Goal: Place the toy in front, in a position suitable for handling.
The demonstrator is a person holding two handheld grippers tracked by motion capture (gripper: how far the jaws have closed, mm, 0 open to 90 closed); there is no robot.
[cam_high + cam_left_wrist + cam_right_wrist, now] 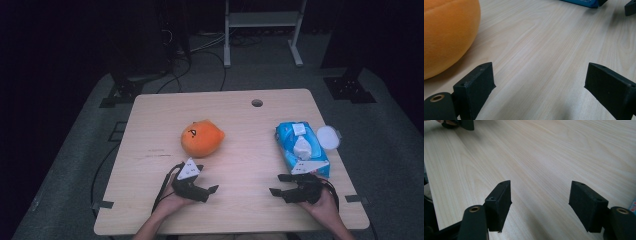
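Lying just beyond left gripper (212, 189): orange plush (201, 138)

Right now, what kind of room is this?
Probably a lab or recording room, not a home: a lone wooden table stands on grey carpet in the dark, cables run across the floor, and a white metal stand is behind.

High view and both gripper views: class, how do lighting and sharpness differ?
High view: dim, dark surroundings, the pale wooden table lit softly. Left gripper view: bright, the round orange plush toy close and soft-edged. Right gripper view: bright, wood grain crisp, faint shadows.
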